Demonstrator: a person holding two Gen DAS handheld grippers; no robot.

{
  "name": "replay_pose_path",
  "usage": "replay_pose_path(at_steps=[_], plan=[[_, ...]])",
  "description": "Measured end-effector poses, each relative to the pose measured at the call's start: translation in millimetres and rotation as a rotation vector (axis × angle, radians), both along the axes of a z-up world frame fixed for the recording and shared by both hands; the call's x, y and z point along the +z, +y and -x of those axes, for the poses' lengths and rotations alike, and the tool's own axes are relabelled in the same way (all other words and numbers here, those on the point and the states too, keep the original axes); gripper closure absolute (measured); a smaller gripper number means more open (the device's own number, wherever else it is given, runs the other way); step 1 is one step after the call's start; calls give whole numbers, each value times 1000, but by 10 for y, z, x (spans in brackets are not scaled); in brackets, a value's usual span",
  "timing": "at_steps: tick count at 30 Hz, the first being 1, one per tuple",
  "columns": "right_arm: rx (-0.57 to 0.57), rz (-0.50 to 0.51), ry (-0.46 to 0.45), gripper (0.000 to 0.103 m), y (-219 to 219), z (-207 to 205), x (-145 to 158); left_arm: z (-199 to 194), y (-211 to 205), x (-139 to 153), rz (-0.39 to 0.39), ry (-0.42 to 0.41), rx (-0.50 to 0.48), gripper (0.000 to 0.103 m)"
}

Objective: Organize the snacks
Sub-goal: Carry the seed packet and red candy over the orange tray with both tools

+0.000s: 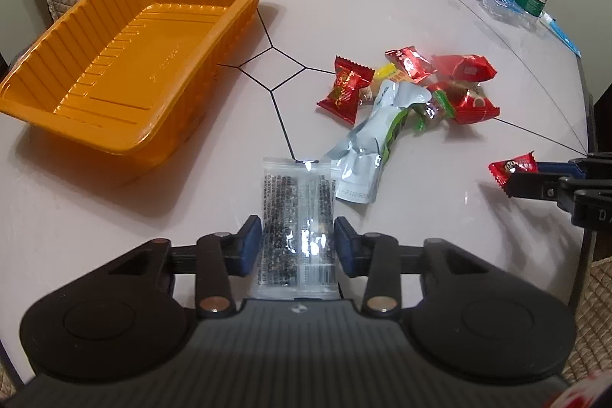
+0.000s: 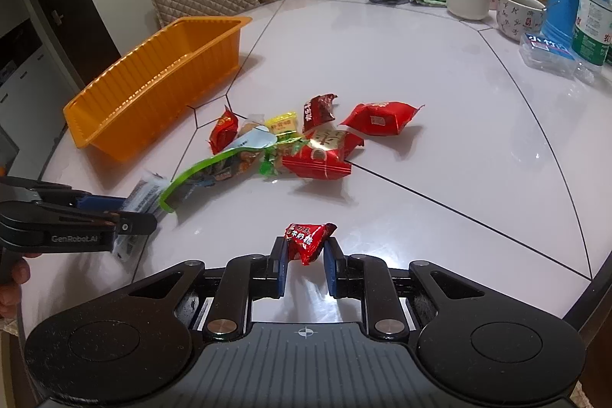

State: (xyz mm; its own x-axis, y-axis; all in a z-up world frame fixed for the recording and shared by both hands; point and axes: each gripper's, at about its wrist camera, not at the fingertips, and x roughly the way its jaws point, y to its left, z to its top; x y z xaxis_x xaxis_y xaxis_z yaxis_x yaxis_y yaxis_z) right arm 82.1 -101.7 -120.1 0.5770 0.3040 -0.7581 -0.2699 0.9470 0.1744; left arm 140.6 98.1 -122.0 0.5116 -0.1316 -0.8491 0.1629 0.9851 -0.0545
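Left gripper [image 1: 297,247] grips a clear sesame packet [image 1: 295,217]; right gripper [image 2: 305,262] clamps a red candy [image 2: 308,240] above the counter [image 2: 420,140].

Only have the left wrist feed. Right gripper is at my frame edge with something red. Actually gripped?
Observer: Yes. In the right wrist view the right gripper has its jaws closed on both sides of the small red packet.
Operator: Silver pouch beside my clear packet, what's its other face?
Observer: From the right side the silver pouch shows a printed front with a bright green border.
Operator: Who's holding my gripper?
Observer: A bare hand shows at the frame's left edge, behind the left gripper, whose jaws hold the clear packet.
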Motion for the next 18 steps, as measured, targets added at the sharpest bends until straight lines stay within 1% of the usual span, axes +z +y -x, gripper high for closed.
replay_pose_path(at_steps=[6,9,14,18], plan=[[18,-21,-12,83,97,69,92,130,52,54,5,-4,-7,67],[34,-38,-10,83,190,115,144,213,128,123,16,0,9,67],[80,-72,-10,83,416,197,246,388,326,349,44,-23,41,67],[134,-108,-17,83,689,233,354,485,557,568,67,-52,78,67]])
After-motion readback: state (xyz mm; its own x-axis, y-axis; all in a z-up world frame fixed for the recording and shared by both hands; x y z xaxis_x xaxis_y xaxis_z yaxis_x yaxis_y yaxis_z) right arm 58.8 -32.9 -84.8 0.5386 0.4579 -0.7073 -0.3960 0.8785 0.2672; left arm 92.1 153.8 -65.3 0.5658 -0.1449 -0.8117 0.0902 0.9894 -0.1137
